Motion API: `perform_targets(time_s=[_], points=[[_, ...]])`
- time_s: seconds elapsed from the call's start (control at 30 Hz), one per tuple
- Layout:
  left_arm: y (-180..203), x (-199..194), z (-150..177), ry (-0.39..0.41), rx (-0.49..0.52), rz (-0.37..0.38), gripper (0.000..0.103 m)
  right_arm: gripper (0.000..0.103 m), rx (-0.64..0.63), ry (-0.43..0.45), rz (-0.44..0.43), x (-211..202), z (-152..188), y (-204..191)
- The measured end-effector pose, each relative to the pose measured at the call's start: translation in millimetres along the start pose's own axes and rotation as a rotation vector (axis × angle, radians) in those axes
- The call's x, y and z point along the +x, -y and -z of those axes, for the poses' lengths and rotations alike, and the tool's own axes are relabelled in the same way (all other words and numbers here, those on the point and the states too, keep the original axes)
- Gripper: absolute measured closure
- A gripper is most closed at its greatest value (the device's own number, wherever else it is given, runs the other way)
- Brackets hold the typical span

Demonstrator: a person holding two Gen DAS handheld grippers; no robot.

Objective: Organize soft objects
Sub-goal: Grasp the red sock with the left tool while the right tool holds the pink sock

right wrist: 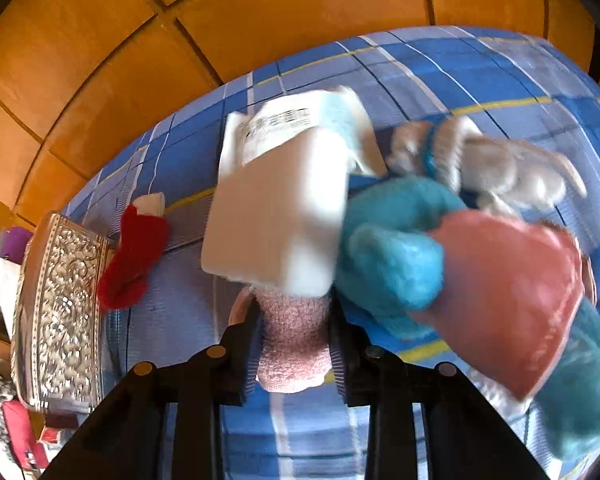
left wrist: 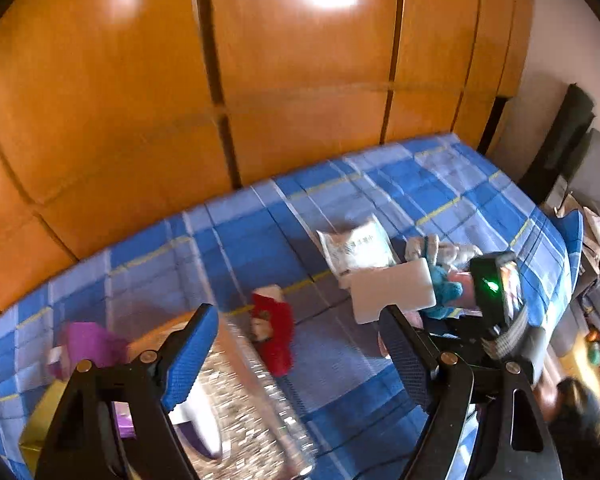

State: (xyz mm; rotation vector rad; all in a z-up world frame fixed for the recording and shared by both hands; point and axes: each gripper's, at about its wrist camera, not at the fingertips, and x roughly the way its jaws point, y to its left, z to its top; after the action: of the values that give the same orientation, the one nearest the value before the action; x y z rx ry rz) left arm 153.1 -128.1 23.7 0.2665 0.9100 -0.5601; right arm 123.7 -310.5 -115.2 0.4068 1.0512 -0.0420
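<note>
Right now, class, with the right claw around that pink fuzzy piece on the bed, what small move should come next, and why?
Probably lift the right claw a little, straight up. Its jaws are pressed on the pink fuzzy sock, but the white sponge block and the teal plush crowd right against it, so a small rise should free it before carrying it toward the silver box.

Pink fuzzy sock (right wrist: 290,344) pinched upright; white sponge (right wrist: 276,216) apparently atop.

Left gripper (left wrist: 300,336) with black angular arms, brass-coloured pivot screws, blue textured finger pads (left wrist: 188,360), right gripper (right wrist: 294,320) in matching black with brass screws, its housing showing a green indicator light and a ribbed grey strap
</note>
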Motion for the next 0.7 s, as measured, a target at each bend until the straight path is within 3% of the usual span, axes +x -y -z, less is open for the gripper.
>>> perform_targets(time_s=[0.1, 0.3, 0.43, 0.6, 0.7], points=[[8, 30, -20, -0.069, -0.032, 0.005, 0.022, 0.073, 0.004, 0.009, -0.027, -4, 7, 8], [7, 99, -47, -0.254, -0.073, -0.013, 0.049, 0.072, 0.003, 0.004, -0.067, -5, 9, 16], [5, 145, -48, -0.402, -0.039, -0.078, 0.049, 0.071, 0.006, -0.001, -0.09, -5, 8, 23], [0, 180, -38, -0.506, -0.023, -0.183, 0.049, 0.071, 0.014, -0.007, -0.117, -2, 6, 26], [0, 197, -31, -0.55, -0.02, -0.208, 0.049, 0.071, 0.011, -0.008, -0.123, -1, 5, 28]])
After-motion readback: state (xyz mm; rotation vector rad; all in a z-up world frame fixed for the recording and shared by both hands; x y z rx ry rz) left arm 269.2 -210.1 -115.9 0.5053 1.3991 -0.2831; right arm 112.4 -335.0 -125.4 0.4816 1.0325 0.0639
